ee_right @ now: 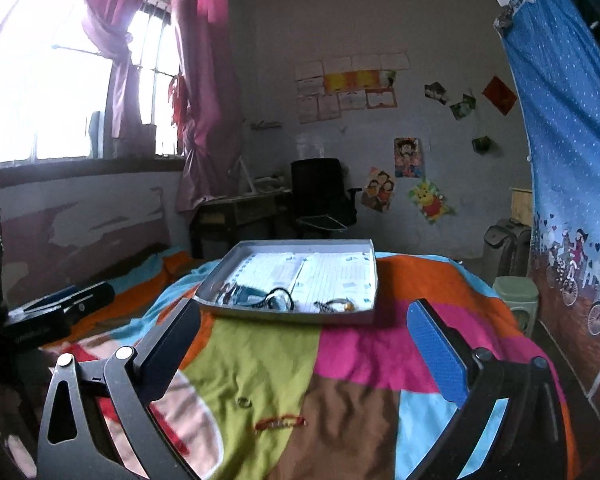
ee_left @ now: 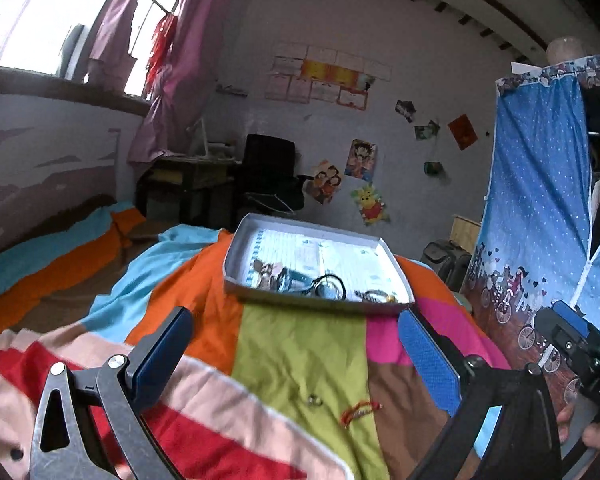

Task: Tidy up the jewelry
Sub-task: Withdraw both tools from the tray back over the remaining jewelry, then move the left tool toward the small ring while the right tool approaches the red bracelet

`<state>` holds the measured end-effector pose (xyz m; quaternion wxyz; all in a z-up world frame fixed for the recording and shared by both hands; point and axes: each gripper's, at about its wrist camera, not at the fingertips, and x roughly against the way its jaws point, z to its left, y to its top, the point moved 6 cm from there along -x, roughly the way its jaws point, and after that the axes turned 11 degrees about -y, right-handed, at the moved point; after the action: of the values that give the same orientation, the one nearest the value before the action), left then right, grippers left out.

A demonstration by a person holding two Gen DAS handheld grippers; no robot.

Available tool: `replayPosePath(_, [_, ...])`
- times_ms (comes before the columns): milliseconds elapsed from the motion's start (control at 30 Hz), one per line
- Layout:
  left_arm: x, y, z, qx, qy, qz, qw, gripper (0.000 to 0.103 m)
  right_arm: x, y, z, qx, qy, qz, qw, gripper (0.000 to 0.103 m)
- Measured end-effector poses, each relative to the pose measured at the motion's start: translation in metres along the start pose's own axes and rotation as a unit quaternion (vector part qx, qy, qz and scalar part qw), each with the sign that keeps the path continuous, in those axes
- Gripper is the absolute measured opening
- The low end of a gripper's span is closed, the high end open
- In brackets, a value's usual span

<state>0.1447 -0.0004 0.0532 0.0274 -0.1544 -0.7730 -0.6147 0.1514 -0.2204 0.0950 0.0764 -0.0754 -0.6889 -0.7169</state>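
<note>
With both the left claw [ee_left: 296, 354] and right claw [ee_right: 312, 344] spread empty, the small ring [ee_right: 243, 402] and red bracelet [ee_right: 281, 423] could sink into the soft patchwork quilt [ee_right: 352, 356] and slip a pinch.

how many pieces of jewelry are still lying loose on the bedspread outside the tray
2: a small ring on the green patch, and a red bracelet just nearer, at the green patch's edge. Folds may hide others.

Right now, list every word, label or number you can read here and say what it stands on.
"DAS": white letters on the black body of the other hand-held gripper, cut off at the frame edge.
Certificates on the wall: too blurred.
Printed paper lining the tray: too small.
</note>
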Motion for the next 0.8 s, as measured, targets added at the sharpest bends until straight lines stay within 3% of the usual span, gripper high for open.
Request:
replayPosePath(433, [0.038, -0.043, 0.008, -0.014, 0.013, 0.03, 0.9993, 0.103, 0.05, -0.043, 0.014, 0.028, -0.003, 0.011, 1.0, 0.102])
replayPosePath(633, [0.043, -0.062, 0.016, -0.014, 0.038, 0.023, 0.9989, 0.103, 0.051, -0.066, 0.019, 0.04, -0.009, 0.035, 0.999, 0.102])
replayPosePath(800, [0.039, -0.083, 0.019, -0.017, 0.052, 0.05, 0.9972, 0.103, 0.044, -0.082, 0.015, 0.02, -0.026, 0.066, 0.997, 0.102])
